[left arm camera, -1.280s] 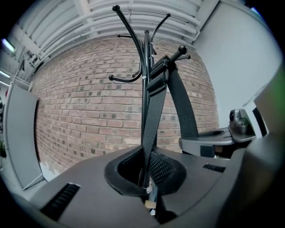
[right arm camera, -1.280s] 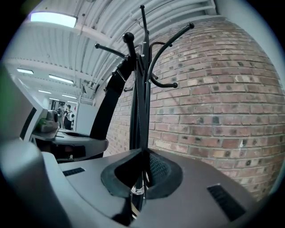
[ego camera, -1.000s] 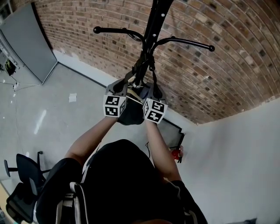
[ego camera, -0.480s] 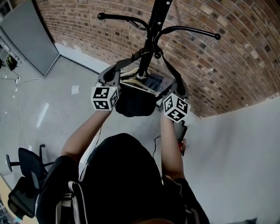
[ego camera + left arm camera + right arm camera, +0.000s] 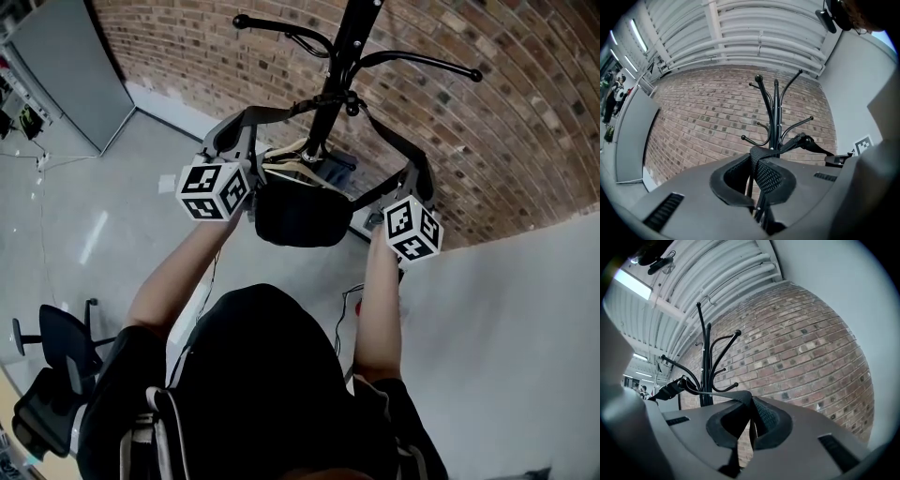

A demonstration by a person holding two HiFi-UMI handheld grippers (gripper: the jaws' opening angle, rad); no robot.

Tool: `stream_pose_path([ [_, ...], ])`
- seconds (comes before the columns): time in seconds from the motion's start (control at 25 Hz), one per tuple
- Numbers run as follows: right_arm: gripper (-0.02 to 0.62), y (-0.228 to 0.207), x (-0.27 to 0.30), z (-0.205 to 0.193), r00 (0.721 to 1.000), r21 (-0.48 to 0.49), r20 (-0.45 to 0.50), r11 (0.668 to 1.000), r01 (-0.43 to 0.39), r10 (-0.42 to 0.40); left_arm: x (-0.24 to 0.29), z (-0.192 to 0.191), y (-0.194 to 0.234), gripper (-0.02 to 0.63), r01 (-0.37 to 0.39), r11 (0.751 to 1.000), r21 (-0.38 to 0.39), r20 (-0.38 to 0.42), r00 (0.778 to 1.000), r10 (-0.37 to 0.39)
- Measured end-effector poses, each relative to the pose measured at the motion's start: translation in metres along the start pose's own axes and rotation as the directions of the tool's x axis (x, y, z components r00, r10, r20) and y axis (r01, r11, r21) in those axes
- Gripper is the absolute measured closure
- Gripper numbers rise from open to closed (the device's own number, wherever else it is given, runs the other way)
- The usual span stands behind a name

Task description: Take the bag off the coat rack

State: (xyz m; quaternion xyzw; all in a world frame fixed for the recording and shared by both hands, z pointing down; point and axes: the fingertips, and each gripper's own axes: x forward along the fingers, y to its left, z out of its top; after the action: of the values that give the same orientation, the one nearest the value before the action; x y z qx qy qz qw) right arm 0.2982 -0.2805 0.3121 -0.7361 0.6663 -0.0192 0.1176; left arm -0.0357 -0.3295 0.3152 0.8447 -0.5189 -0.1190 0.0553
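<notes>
Left gripper [image 5: 757, 165]: jaws fully closed, pinching the strap [image 5: 761, 151] of the bag [image 5: 300, 214]. Webbing folded over the pad tips and trapped between them.

Right gripper [image 5: 751, 409]: jaws likewise fully closed on the same strap, at its other end. Nothing else between the pads.

Both held high and spread apart on raised forearms [image 5: 173, 281], one to the left of the pole and one to the right in the head view.

Bag: black, off the floor, slung between the two grippers and below them, just in front of the rack [image 5: 339, 52] pole. Strap drawn taut from each gripper up and inward to the pole, meeting it at the level of a short peg beneath the long curved arms. Contact with that peg: cannot be told from the head view. Pale hanger-like bars [image 5: 292, 171] across the top of the bag, touching it.

Behind the rack: brick wall [image 5: 469, 141]. Below: grey floor [image 5: 103, 234], with an office chair [image 5: 47, 361] at lower left, well apart from the rack.
</notes>
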Motion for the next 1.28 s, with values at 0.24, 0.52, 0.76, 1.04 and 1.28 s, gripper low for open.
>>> stream_pose_path([
  [0.24,0.575,0.007,-0.017,0.018,1.000,-0.058,-0.003,0.998,-0.020,0.020,-0.013,0.023,-0.006,0.586,0.009,1.000,0.016,0.024,1.000,-0.010],
  [0.52,0.575,0.017,-0.035,0.027,0.999,-0.127,0.002,0.991,-0.032,0.032,-0.025,0.041,-0.013,0.586,0.033,0.999,-0.004,0.041,0.999,-0.033],
  [0.76,0.575,0.031,-0.046,0.044,0.997,-0.125,0.035,0.990,-0.058,0.062,-0.032,0.058,-0.015,0.584,0.057,0.998,-0.006,0.088,0.995,-0.056],
  [1.04,0.575,0.047,-0.059,0.058,0.991,-0.106,0.081,0.990,-0.097,0.106,-0.027,0.066,-0.017,0.586,0.075,0.994,-0.076,0.123,0.990,-0.065],
  [1.28,0.575,0.028,-0.072,0.075,0.991,-0.067,0.105,0.995,-0.074,0.081,-0.035,0.086,-0.015,0.586,0.086,0.992,-0.088,0.172,0.983,-0.070],
])
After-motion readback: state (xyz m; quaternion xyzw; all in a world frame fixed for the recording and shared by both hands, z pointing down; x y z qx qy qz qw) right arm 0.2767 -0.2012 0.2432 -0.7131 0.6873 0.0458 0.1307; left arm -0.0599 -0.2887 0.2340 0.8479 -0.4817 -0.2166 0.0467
